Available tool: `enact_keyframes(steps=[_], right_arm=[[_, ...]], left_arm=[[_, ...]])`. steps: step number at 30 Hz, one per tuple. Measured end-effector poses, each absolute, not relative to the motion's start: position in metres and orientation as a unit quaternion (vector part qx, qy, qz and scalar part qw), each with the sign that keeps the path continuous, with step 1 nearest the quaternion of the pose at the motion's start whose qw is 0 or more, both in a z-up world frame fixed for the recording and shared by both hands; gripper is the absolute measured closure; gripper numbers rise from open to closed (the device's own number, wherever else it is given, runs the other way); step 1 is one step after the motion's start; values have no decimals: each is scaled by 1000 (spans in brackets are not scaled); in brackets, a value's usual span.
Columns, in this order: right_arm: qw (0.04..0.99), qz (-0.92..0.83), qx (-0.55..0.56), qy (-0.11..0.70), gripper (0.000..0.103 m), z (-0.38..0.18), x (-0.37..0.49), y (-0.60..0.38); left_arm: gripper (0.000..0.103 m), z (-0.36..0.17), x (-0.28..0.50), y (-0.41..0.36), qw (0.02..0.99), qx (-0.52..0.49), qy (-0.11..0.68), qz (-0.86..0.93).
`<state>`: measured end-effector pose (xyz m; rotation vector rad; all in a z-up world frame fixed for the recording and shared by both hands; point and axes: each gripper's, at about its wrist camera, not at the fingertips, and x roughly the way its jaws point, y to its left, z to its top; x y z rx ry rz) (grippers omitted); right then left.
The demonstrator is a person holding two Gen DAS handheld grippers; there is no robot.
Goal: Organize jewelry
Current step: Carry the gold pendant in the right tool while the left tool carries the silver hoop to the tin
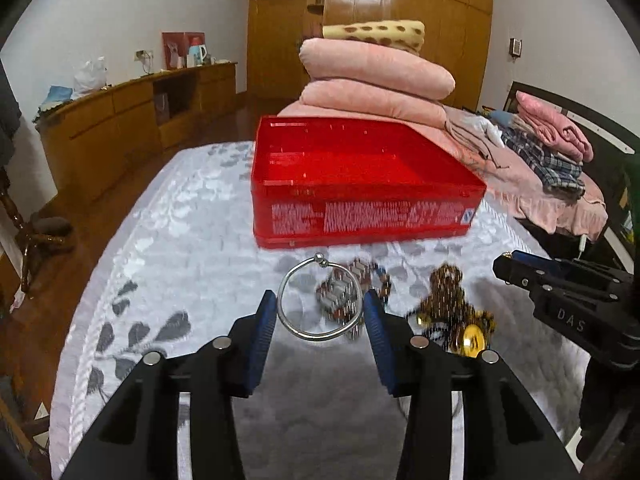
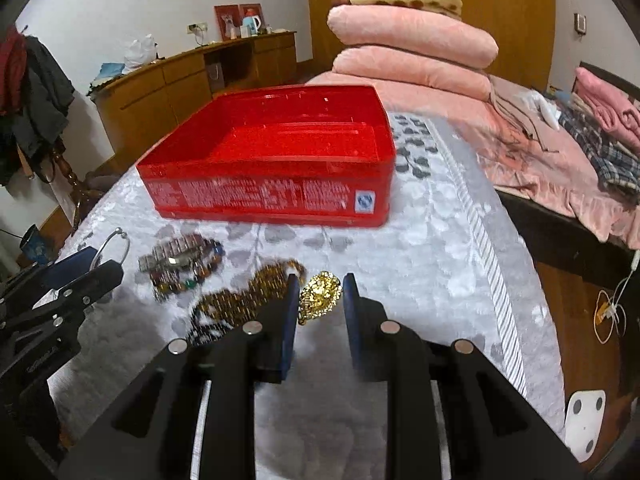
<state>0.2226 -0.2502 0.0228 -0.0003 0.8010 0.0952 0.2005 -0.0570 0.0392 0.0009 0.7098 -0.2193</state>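
In front of the red box (image 1: 360, 184), left gripper (image 1: 320, 312) clamps the silver bangle (image 1: 316, 300); right gripper (image 2: 320, 300) clamps the gold pendant (image 2: 320, 296).

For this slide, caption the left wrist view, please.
Left gripper holds a silver bangle between its fingers, red box ahead on the bed.

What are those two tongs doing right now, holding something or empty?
Left tongs: closed on the silver bangle, lifted off the bedspread.
Right tongs: closed on the gold pendant, its chain trailing.
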Motion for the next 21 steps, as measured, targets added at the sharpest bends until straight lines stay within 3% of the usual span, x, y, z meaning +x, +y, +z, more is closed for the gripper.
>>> enact_keyframes(steps=[21], right_arm=[[939,72,1,338,82,76,289,-240]], left_arm=[[59,89,277,-67,951,-10,293,-101]])
